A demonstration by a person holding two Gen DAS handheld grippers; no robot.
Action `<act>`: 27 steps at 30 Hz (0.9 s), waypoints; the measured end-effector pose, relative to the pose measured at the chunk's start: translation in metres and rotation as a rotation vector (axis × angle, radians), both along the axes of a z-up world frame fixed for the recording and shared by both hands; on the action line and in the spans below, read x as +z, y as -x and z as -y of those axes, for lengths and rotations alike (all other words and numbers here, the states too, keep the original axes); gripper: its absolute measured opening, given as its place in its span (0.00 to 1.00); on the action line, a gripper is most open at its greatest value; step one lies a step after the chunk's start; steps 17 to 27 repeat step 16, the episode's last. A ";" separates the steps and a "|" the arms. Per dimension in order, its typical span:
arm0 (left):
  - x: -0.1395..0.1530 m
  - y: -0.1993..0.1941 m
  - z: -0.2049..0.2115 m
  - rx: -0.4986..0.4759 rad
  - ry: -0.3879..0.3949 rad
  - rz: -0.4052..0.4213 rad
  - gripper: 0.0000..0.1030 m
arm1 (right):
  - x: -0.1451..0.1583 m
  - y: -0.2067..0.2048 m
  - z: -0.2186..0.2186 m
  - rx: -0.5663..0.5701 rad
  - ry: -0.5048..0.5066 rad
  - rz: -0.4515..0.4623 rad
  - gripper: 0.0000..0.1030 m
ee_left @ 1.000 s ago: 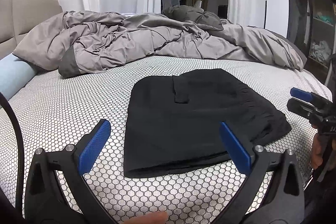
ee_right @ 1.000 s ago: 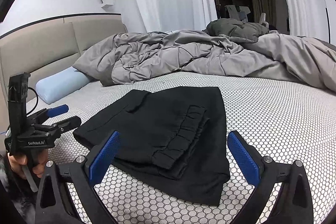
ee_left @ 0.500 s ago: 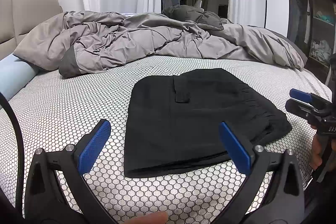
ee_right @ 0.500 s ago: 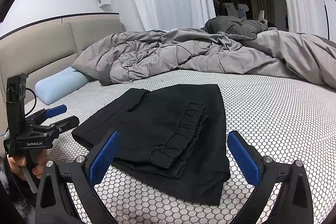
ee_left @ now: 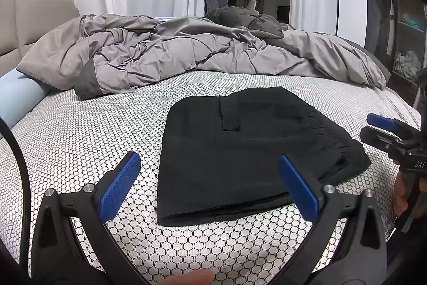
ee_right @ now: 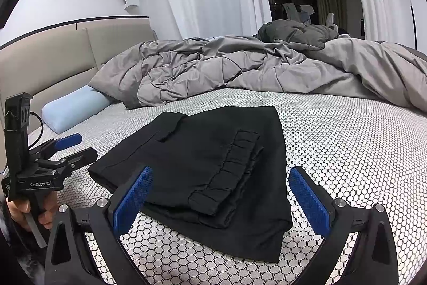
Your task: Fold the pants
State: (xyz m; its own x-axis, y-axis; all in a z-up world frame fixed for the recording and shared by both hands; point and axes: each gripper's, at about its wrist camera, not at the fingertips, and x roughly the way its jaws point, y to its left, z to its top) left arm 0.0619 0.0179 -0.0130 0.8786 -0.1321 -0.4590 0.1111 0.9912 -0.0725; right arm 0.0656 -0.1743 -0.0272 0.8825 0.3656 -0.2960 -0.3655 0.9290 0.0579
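The left claw (ee_left: 208, 179) is seen at the lower centre of its own view, its blue pads spread wide with nothing between them. The right claw (ee_right: 220, 191) is likewise held wide apart and empty. Each handle is gripped by a hand (ee_right: 32, 210) at a frame edge.

The pants (ee_left: 240, 151) lie folded on the bed (ee_left: 80, 140), the duvet (ee_left: 186, 52) behind them, a pillow (ee_right: 74, 108) at the headboard (ee_right: 53, 66).

Right tongs (ee_right: 217, 195) drifted slightly back; left tongs (ee_left: 209, 184) and pants (ee_left: 248, 151) barely shifted in view.
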 end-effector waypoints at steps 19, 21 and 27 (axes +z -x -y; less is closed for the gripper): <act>0.001 -0.001 -0.006 -0.004 -0.001 0.008 0.99 | -0.003 -0.001 -0.003 0.003 0.010 -0.002 1.00; 0.001 -0.001 -0.006 -0.004 -0.001 0.008 0.99 | -0.003 -0.001 -0.003 0.003 0.010 -0.002 1.00; 0.001 -0.001 -0.006 -0.004 -0.001 0.008 0.99 | -0.003 -0.001 -0.003 0.003 0.010 -0.002 1.00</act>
